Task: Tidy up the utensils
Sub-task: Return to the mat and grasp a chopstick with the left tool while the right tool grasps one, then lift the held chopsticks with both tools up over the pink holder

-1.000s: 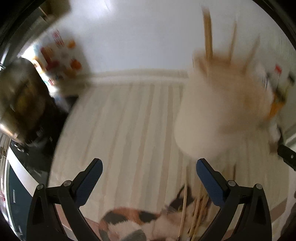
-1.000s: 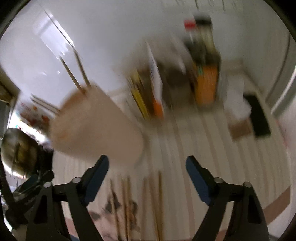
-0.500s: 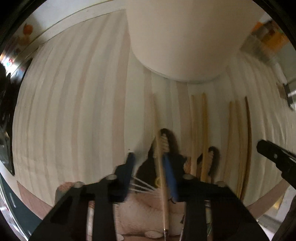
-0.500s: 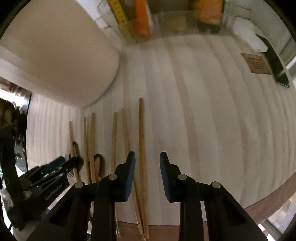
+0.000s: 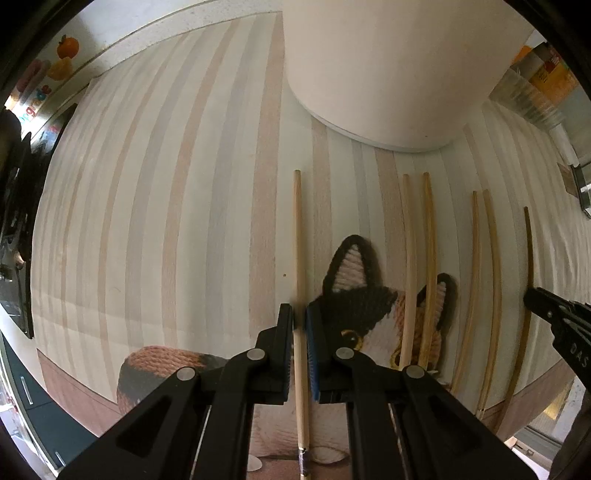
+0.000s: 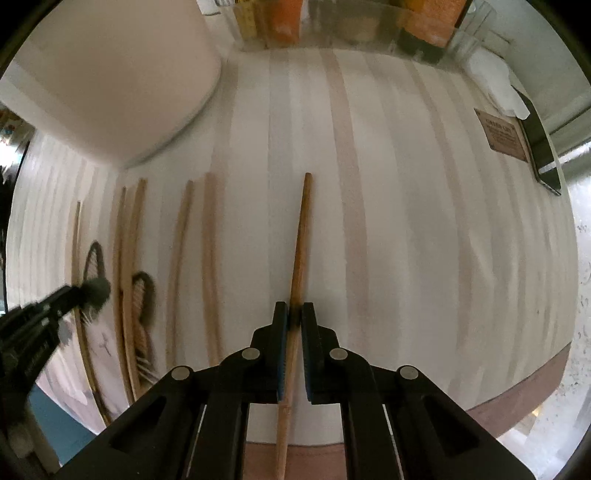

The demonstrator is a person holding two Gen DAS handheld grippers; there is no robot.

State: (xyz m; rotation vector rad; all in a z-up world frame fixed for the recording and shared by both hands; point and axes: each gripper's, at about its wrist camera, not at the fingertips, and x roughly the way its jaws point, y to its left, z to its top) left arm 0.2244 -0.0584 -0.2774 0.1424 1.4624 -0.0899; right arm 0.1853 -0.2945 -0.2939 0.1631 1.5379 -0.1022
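Observation:
Several wooden chopsticks lie side by side on a striped placemat (image 5: 147, 221). My left gripper (image 5: 299, 315) is shut on the leftmost pale chopstick (image 5: 298, 236), low over the mat. My right gripper (image 6: 294, 314) is shut on the rightmost, darker chopstick (image 6: 301, 236). Other chopsticks (image 5: 428, 240) lie between the two, some across a knitted cat coaster (image 5: 354, 295); they also show in the right wrist view (image 6: 208, 258). A large cream utensil holder (image 5: 388, 66) stands just beyond the chopstick tips; it shows in the right wrist view (image 6: 110, 74) too.
A clear box with packets (image 6: 351, 22) stands at the back. A dark phone (image 6: 541, 147) and a small brown card (image 6: 502, 134) lie at the far right. The mat's brown border (image 6: 517, 406) marks the near edge. Dark objects (image 5: 14, 221) stand at the far left.
Both grippers came down from above the table to the chopsticks. They went from wide open to shut, each closing on one chopstick.

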